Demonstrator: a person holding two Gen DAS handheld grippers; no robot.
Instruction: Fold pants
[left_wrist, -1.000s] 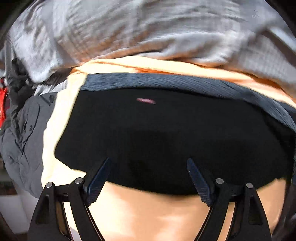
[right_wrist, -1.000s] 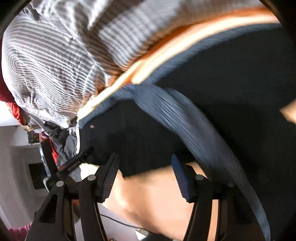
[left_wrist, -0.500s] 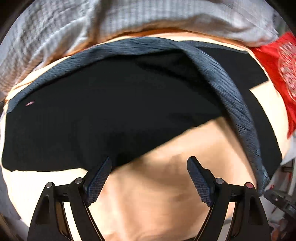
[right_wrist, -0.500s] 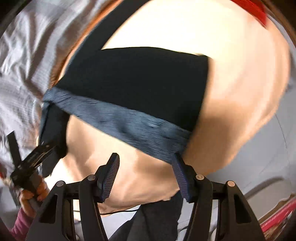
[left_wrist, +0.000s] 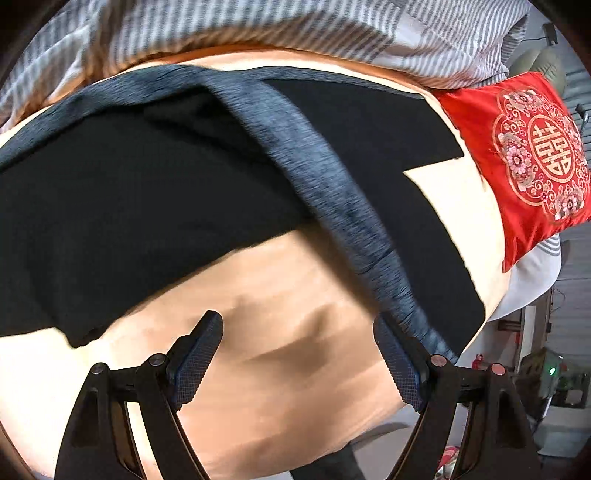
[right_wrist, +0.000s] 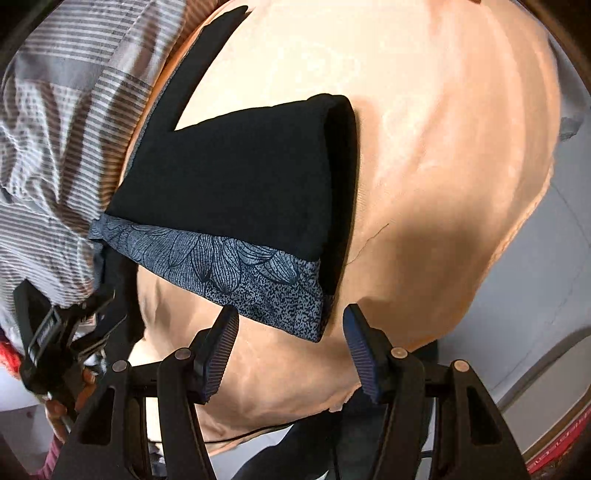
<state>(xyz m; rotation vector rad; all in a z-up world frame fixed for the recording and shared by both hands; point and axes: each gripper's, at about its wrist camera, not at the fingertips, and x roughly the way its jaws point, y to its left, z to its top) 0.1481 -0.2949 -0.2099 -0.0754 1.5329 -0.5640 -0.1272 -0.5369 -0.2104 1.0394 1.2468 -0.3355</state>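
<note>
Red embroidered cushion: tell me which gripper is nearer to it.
Probably left. The left gripper hangs open over the pants, with the cushion ahead to its right. The open right gripper shows no cushion.

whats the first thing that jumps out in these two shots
The black pants with a blue-grey leaf-printed band stand out most, lying folded on the peach sheet just ahead of the open right gripper. Next is the bright red embroidered cushion at the right edge of the left wrist view, beside the pants. Striped grey bedding is bunched along the far side, and the left gripper hangs open over bare sheet.
</note>
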